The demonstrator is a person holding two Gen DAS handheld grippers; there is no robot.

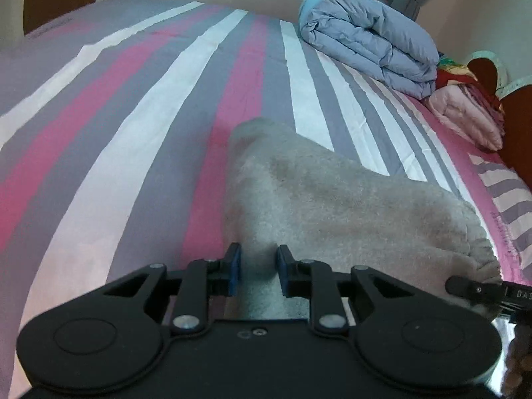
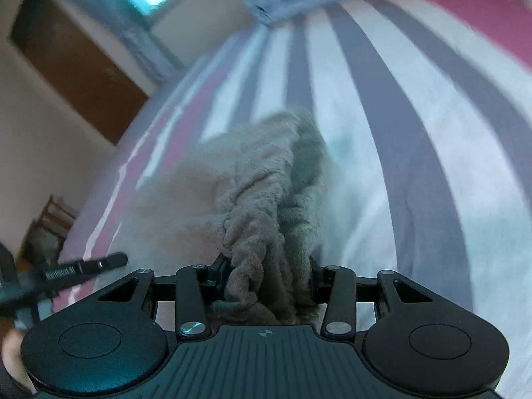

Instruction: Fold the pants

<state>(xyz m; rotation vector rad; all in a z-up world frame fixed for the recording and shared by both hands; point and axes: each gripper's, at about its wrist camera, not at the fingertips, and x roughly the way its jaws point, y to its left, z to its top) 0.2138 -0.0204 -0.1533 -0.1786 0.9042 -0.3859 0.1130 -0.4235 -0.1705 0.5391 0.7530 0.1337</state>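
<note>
Across both frames a striped bedsheet (image 1: pixel 139 106) in pink, grey and white is spread, filling most of each view. One pair of grey fleece pants (image 1: pixel 316 193) is seen lying on it, running from the centre of the left wrist frame down to its lower right, where the gathered waistband is bunched. One folded blue-grey quilt (image 1: pixel 369 40) is stacked at the upper right of that frame, with one folded pink blanket (image 1: pixel 465 116) just below it at the right edge. One brown door (image 2: pixel 76 63) is shown at the upper left of the right wrist frame, which is blurred.

At the bottom centre of the left wrist frame, the left gripper (image 1: pixel 257 271) is seen clamped on a fold of the pants, fabric filling the narrow gap between its blue pads. At the bottom centre of the right wrist frame, the right gripper (image 2: pixel 269 276) is pinched on the gathered waistband of the pants (image 2: pixel 256 199).

At the lower right edge of the left wrist frame, the letters "DAS" are read on a black rod (image 1: pixel 478 289); the rest is cut off. Writing on the rod (image 2: pixel 83 267) at the lower left of the right wrist frame cannot be read.
</note>
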